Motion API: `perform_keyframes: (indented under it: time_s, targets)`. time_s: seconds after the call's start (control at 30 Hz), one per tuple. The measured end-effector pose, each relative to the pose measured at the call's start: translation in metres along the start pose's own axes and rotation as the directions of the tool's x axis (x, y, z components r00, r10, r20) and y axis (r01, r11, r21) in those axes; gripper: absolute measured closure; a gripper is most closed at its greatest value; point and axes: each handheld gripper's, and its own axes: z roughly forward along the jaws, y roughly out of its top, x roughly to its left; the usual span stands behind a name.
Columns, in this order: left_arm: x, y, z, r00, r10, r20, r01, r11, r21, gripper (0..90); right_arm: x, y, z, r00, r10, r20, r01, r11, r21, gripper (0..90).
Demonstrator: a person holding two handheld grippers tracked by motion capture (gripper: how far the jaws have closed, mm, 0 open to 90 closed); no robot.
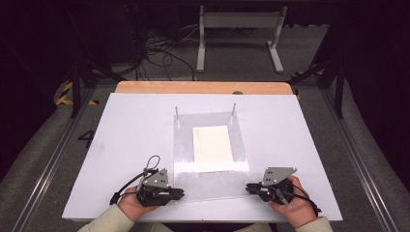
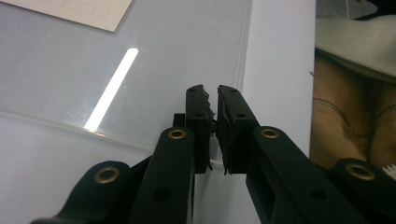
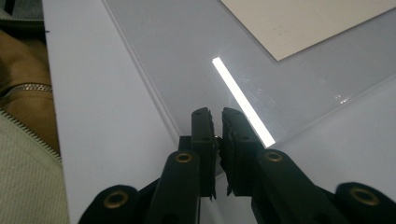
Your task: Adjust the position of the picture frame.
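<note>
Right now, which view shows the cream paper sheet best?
High view: the whole cream sheet shows under the clear plate, midway between both grippers. Left gripper view catches one corner; right gripper view shows a larger corner piece.

Clear sheet (image 1: 211,181): transparent plastic, smooth and glossy, carrying a bright streak of reflected light. Card (image 1: 212,143) under it: cream paper, matt. Table top (image 1: 130,130): white, matt, smooth; bare wood strip (image 1: 203,87) at the far edge. Two thin pins (image 1: 234,109): metal, dull grey. Left gripper (image 1: 180,194) and right gripper (image 1: 248,186): black matt plastic arms with brass-coloured rivets. Sleeve (image 3: 23,186): ribbed cream cloth.
</note>
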Motion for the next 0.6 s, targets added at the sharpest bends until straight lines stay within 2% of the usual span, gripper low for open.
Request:
perform_keyframes:
  time_s: [0.13,0.27,0.33,0.43,0.6]
  targets:
    - [0.0,-0.004,-0.004,0.999,-0.009,0.044,0.008,0.9999,0.01,83.4,0.012,0.0,0.0,0.9992,-0.021,-0.033,0.021,1.0,0.006,82.9]
    - [-0.002,-0.006,-0.007,0.9983,-0.003,0.059,0.001,0.9998,0.021,83.5,0.021,0.0,-0.002,0.9969,-0.042,-0.067,0.043,0.999,0.016,82.8]
    - [-0.005,-0.009,-0.008,0.9971,-0.007,0.076,0.006,0.9997,0.024,83.5,0.024,0.0,-0.003,0.9959,-0.038,-0.082,0.039,0.999,0.018,82.8]
    - [-0.008,-0.009,-0.009,0.9969,0.004,0.078,-0.006,0.9995,0.03,83.5,0.028,-0.001,-0.003,0.9937,-0.043,-0.103,0.046,0.999,0.022,82.8]
    - [-0.011,-0.01,-0.01,0.995,0.007,0.099,-0.011,0.999,0.044,83.5,0.034,-0.001,-0.005,0.9912,-0.054,-0.12,0.058,0.998,0.028,82.7]
